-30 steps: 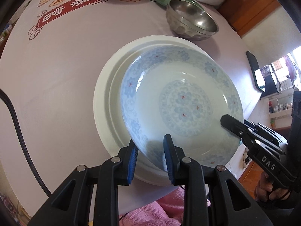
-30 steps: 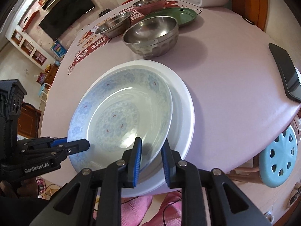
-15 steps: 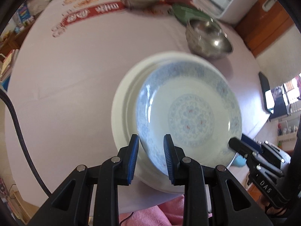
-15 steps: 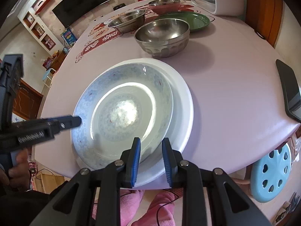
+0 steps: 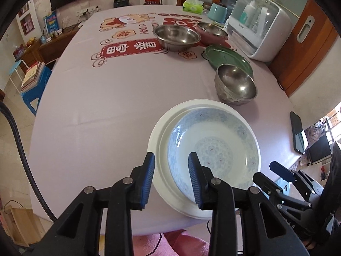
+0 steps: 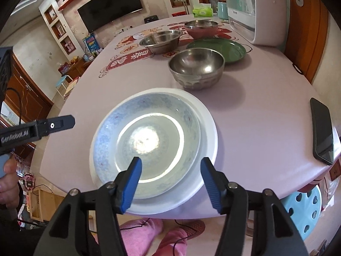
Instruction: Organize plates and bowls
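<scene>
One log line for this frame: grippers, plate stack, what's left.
left gripper: open | right gripper: open | blue-patterned plate: nested on white plate | steel bowl: unstacked

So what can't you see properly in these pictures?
- White plate, both views: the blue-patterned plate on it covers its middle.
- Blue-patterned plate centre, right wrist view: glare washes out the pattern.
- Red bowl, left wrist view: the wide steel bowl blocks part of it.
- Green plate, left wrist view: the near steel bowl hides its front edge.
- Phone: dark screen, nothing readable.
- Dish cabinet, right wrist view: top cut off.
</scene>
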